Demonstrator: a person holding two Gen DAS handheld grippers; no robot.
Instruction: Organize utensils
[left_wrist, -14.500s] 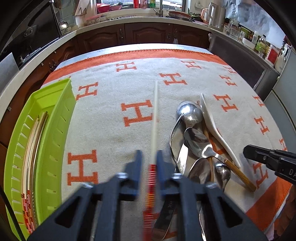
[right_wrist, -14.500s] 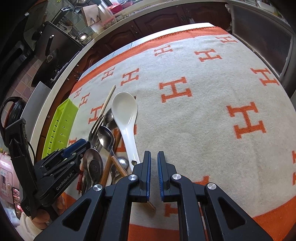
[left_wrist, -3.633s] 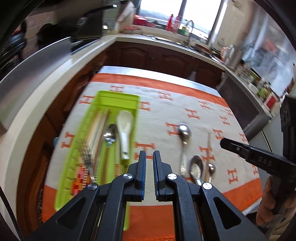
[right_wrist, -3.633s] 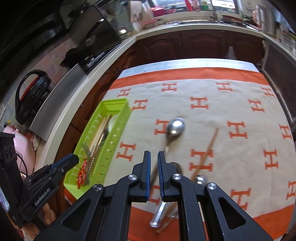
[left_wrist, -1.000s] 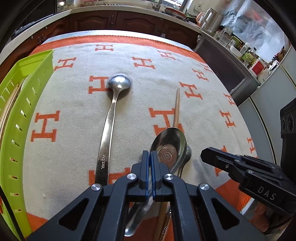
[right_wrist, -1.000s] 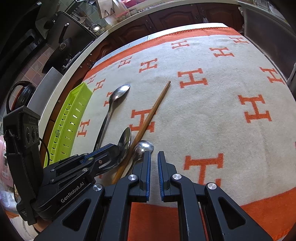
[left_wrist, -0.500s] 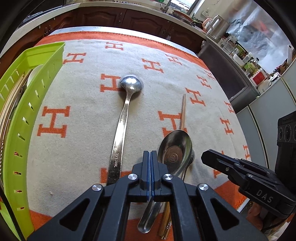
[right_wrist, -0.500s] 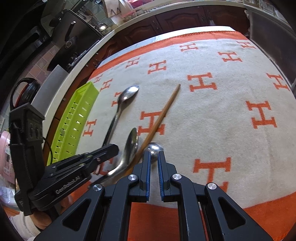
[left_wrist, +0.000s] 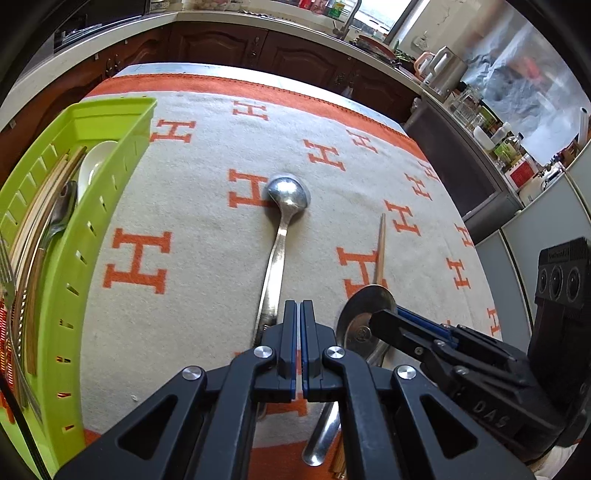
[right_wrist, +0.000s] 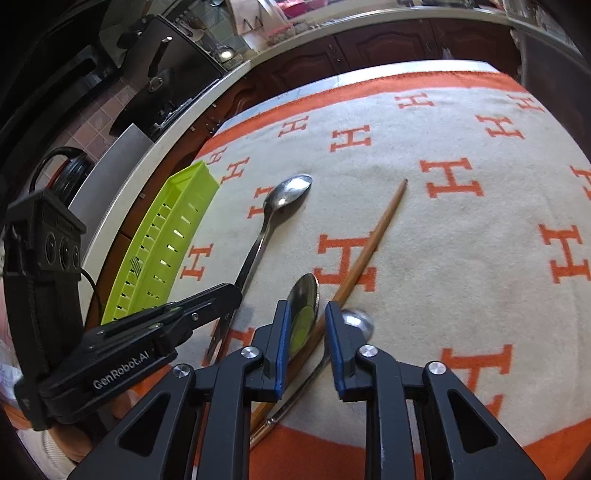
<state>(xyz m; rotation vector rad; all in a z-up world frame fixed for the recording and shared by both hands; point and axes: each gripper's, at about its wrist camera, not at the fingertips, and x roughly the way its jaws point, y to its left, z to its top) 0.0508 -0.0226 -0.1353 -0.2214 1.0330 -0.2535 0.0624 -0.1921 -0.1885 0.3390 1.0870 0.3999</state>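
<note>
A green utensil tray (left_wrist: 94, 236) (right_wrist: 162, 240) lies at the left and holds chopsticks, a fork, a metal spoon and a white ceramic spoon (left_wrist: 92, 166). On the cloth lie a long metal spoon (left_wrist: 282, 229) (right_wrist: 271, 218), a wooden chopstick (left_wrist: 380, 251) (right_wrist: 373, 240), a wide metal spoon (left_wrist: 360, 326) (right_wrist: 303, 299) and a small spoon (right_wrist: 356, 321). My left gripper (left_wrist: 298, 314) (right_wrist: 221, 295) is shut and empty over the long spoon's handle. My right gripper (right_wrist: 303, 325) (left_wrist: 384, 317) is open, its jaws either side of the wide spoon and the chopstick.
The table is covered by a beige cloth with orange H marks and an orange border (left_wrist: 221, 85). Dark kitchen cabinets (left_wrist: 229, 44) and a counter ring the table. A stove (right_wrist: 155, 74) stands at the back left. Bottles and a kettle (left_wrist: 447, 70) crowd the right counter.
My right gripper has opened and dropped over the wide spoon and chopstick. My left gripper, still shut, has let go of the wide spoon's handle and moved left, over the long spoon's handle.
</note>
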